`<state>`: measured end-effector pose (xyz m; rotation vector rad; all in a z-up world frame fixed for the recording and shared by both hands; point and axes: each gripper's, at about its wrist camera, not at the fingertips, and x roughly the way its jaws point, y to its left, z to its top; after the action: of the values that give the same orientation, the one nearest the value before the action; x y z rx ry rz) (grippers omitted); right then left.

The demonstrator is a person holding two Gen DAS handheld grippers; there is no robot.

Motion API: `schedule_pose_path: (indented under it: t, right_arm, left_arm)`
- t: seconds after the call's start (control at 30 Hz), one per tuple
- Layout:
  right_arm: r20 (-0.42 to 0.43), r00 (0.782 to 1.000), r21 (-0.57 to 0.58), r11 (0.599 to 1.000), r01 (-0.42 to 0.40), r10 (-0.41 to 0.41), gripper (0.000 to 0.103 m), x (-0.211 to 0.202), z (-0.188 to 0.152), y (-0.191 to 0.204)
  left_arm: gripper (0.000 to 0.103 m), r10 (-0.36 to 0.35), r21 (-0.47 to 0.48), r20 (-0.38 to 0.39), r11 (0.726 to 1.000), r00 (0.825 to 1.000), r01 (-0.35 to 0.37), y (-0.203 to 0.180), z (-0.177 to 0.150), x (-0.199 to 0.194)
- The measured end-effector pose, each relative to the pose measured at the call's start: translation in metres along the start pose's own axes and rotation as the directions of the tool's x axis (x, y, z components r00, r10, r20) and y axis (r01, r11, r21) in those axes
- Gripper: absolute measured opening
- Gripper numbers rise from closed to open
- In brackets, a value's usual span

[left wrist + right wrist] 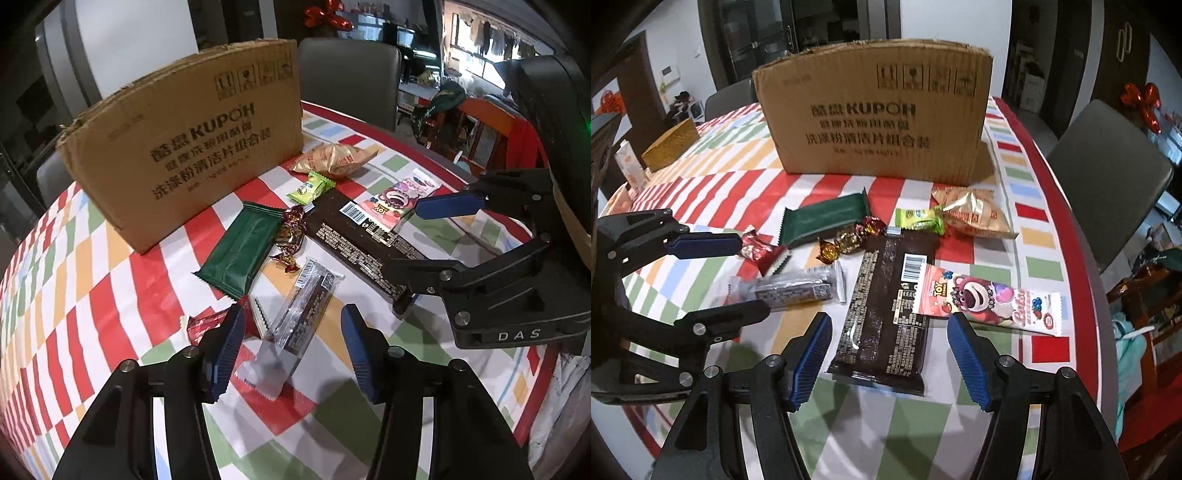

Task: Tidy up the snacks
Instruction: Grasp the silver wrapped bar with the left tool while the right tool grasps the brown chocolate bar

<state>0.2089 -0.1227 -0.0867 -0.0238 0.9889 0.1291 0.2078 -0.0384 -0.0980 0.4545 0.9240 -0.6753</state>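
Snacks lie on the checkered table in front of a cardboard box (192,144) (879,114). My left gripper (291,343) is open, its jaws on either side of a clear-wrapped dark bar (299,314) (798,288). My right gripper (890,354) is open over the near end of a long dark brown packet (890,306) (354,243); it also shows in the left wrist view (417,236). A pink bear wrapper (990,299) (399,195) lies across that packet. A green packet (240,247) (827,218), foil candies (290,236) (849,236), a lime candy (310,186) (919,218), a tan bag (336,157) (975,214) and a red wrapper (207,321) (761,251) lie around.
A grey chair (351,77) (1108,177) stands beyond the table's red edge (1067,229). A woven box (670,146) and a small carton (629,170) sit at the far left of the table.
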Motion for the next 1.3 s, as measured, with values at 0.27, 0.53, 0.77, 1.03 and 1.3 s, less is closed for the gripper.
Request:
schedule_pose_path:
  t: [0.27,0.53,0.77,1.03,1.3]
  right_arm:
    - [-0.039,0.999,0.035,0.999,-0.020,0.021,0.066,0.018,0.001,-0.006]
    - [-0.057,0.998,0.037,0.999,-0.028,0.030,0.066,0.028,0.004,-0.008]
    - [-0.066,0.997,0.037,0.999,-0.029,0.031,0.066,0.037,0.009,-0.007]
    - [-0.073,0.997,0.019,1.000,0.002,0.000,0.066,0.046,0.012,-0.002]
    - [-0.069,0.997,-0.011,1.000,0.016,-0.017,0.053,0.047,0.016,0.004]
  left_arm:
    - [0.045,-0.028,0.011,-0.025,1.000,0.999,0.028,-0.001,0.006,0.018]
    - [0.036,-0.040,0.008,-0.073,0.999,0.997,0.041,0.000,0.005,0.038]
    - [0.022,-0.097,-0.081,-0.059,0.992,0.994,0.092,0.010,0.001,0.039]
    - [0.020,-0.092,-0.265,-0.015,0.961,0.996,0.085,0.021,-0.013,0.026]
    - [0.020,-0.038,-0.365,0.007,0.930,0.999,0.038,0.023,-0.022,0.008]
